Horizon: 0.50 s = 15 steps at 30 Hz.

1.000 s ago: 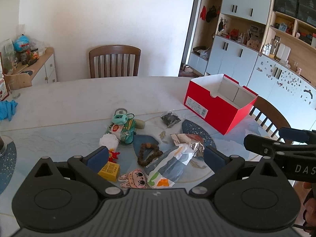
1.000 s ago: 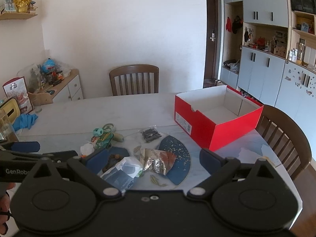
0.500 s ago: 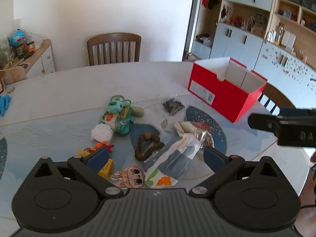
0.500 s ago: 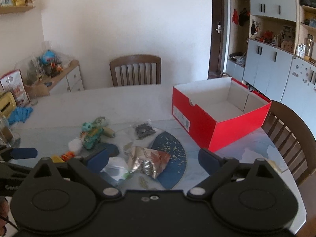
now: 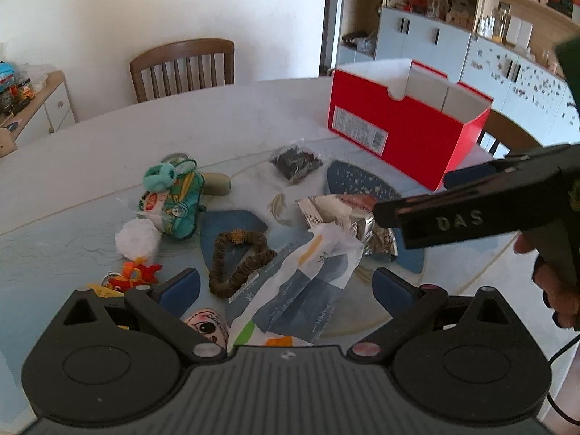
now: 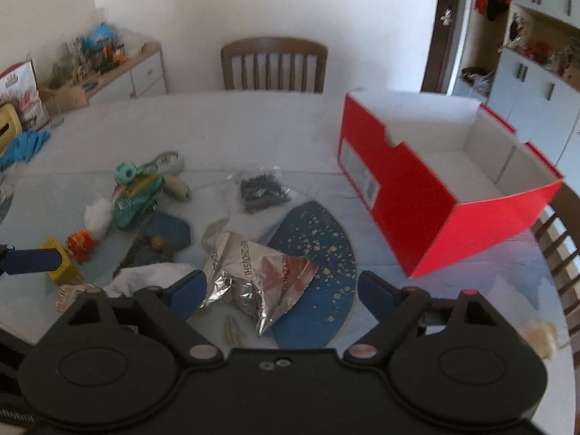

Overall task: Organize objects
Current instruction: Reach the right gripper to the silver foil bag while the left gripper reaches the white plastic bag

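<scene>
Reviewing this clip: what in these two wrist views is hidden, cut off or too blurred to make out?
- Cartoon face card, left wrist view: lower part hidden behind the left gripper body.
- White paper bag: near end hidden by the same body; small print unreadable.
- Red box floor, left wrist view: hidden by its near wall.
- Yellow block, right wrist view: partly covered by a blue finger; blurred.
- Foil packet: contents unseen.

The pale marble-look worktop [image 6: 224,123] is smooth with a soft sheen. Between the right tool's [image 6: 281,288] matt black plastic arms lies a crinkled silver foil packet [image 6: 253,272], shiny and creased. Beyond that tool to the right stands a red cardboard box [image 6: 427,199], matt outside, plain white inside. Ahead of the left tool [image 5: 286,284] lie a white-and-blue paper bag [image 5: 308,279], crumpled and matt, a rough brown fabric scrunchie [image 5: 239,261] and a fluffy white pompom [image 5: 137,241].
</scene>
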Tool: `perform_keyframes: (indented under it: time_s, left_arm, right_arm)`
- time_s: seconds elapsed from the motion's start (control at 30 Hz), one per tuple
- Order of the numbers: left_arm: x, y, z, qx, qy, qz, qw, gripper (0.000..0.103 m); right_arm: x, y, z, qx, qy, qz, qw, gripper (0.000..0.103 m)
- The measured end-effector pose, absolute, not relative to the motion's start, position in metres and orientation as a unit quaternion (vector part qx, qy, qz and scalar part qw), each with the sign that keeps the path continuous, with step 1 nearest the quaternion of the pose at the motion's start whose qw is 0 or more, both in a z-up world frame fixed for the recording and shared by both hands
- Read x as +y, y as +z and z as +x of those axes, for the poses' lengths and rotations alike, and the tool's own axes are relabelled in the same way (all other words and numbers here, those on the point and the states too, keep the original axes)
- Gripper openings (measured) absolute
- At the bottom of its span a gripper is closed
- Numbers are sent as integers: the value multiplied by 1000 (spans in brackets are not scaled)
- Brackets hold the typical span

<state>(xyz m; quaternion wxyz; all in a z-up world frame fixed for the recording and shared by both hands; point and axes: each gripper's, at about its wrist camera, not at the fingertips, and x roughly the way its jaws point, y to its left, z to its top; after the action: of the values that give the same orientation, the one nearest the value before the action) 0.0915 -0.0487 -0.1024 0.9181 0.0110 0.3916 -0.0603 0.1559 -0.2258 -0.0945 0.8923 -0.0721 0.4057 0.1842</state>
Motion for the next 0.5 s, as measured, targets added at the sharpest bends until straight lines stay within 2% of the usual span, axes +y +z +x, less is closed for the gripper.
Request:
perform_keyframes:
  time_s: [0.2, 0.5]
  left_arm:
    - [-55, -117, 105, 415, -57, 25, 908, 94]
    - [-62, -131, 118, 438, -51, 42, 896, 64]
  right_arm:
    - [-213, -112, 178, 432, 202, -74, 876, 89]
    - [-204, -132, 197, 466, 203, -71, 858, 89]
